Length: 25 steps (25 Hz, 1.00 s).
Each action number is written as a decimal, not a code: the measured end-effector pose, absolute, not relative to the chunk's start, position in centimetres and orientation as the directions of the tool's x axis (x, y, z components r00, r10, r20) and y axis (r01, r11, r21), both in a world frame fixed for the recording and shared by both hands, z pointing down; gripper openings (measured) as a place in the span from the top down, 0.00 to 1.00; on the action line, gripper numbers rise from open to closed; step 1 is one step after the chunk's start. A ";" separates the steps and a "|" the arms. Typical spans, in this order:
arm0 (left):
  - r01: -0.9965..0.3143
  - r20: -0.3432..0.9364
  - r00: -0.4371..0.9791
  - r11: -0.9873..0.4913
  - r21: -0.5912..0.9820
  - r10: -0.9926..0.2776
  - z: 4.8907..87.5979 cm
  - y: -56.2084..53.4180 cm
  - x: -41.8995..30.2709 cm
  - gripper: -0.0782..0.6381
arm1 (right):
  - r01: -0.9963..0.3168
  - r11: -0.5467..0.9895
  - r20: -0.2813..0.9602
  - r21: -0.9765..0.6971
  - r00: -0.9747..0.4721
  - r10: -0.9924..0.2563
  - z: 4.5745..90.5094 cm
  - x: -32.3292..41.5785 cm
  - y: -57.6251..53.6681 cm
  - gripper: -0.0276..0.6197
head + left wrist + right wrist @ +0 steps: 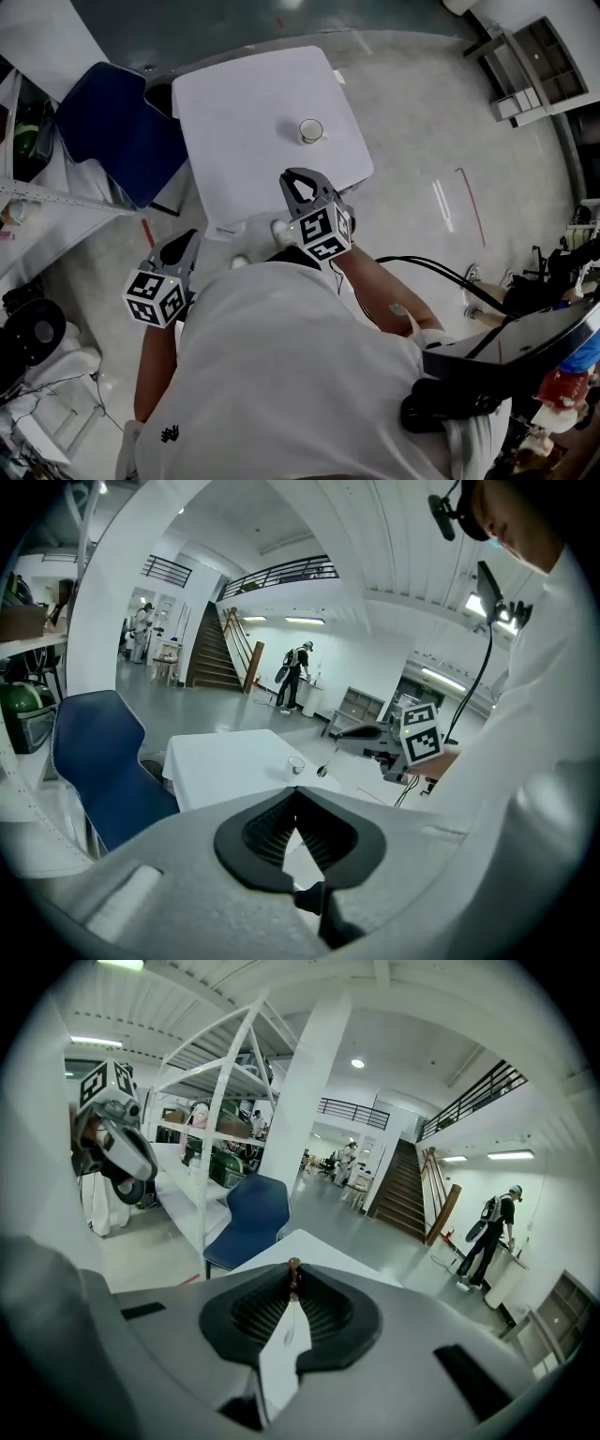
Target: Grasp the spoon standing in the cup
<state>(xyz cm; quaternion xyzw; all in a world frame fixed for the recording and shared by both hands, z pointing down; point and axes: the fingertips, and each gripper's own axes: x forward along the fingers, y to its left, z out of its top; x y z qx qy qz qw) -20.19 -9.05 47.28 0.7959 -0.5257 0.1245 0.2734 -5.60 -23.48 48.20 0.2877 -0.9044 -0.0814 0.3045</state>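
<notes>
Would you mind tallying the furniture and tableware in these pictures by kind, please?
White table: 1
Blue chair: 1
Cup: 1
Spoon, held in the jaws of the right gripper: 1
Total: 4

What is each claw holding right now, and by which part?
The right claw is shut on the spoon by its handle, with the bowl hanging below, out of the cup. The left claw holds nothing.

Head view: spoon (322, 771) hid under R gripper (300, 178); cup (311, 130) inside unclear.
</notes>
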 end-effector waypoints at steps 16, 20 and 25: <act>-0.861 0.496 0.507 -0.390 0.325 -0.705 48.9 -5.4 -19.2 0.88 | -0.470 0.831 0.497 0.297 -0.667 -0.555 47.9 -6.2 -14.5 0.89; -0.858 0.500 0.514 -0.400 0.324 -0.697 49.1 -4.6 -18.7 0.88 | -0.475 0.828 0.494 0.298 -0.666 -0.560 47.8 -5.8 -13.7 0.89; -0.858 0.498 0.513 -0.399 0.325 -0.699 49.3 -4.2 -19.0 0.88 | -0.480 0.825 0.491 0.298 -0.665 -0.563 47.8 -6.0 -13.3 0.89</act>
